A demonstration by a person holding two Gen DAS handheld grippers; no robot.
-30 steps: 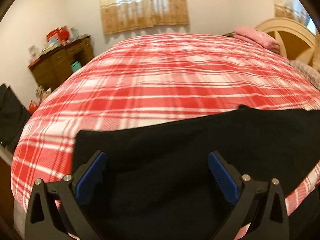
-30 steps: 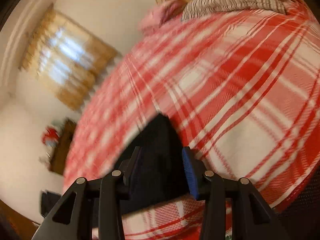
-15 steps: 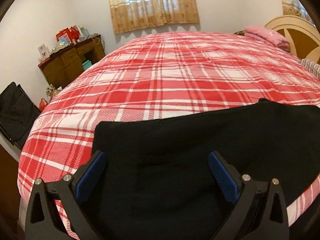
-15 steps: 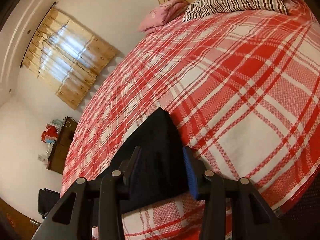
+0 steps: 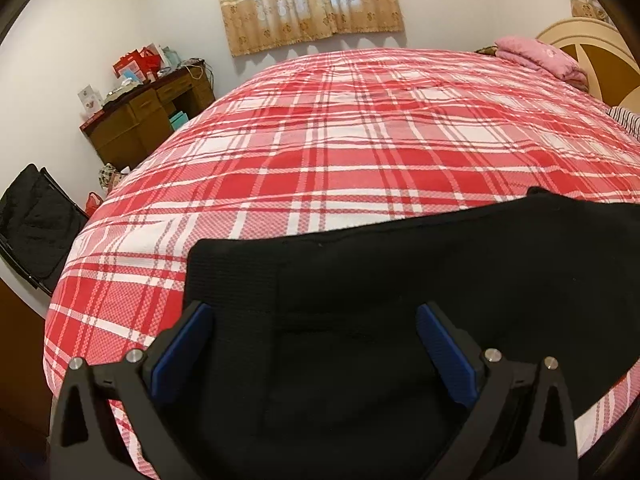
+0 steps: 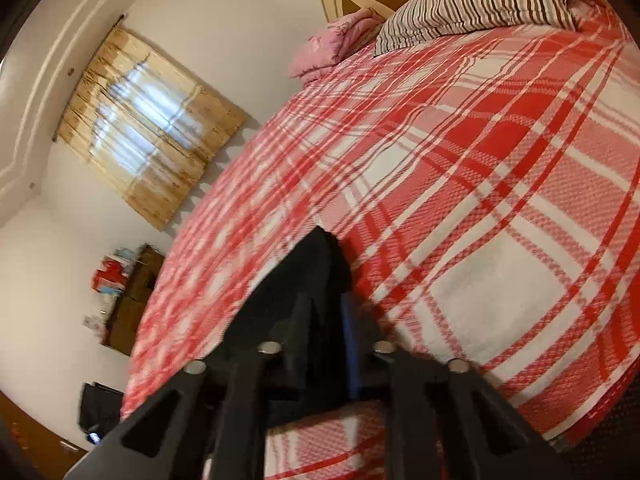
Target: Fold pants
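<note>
The black pants (image 5: pixel 400 300) are lying across the near edge of the red plaid bedspread (image 5: pixel 340 152). The left gripper (image 5: pixel 316 344) is standing wide apart over the waistband end, its blue pads (image 5: pixel 182 350) pressing on nothing. The right gripper (image 6: pixel 325 320) has just been closing its jaws and is now pinching the pointed far end of the pants (image 6: pixel 316 264) between its narrow-set pads.
</note>
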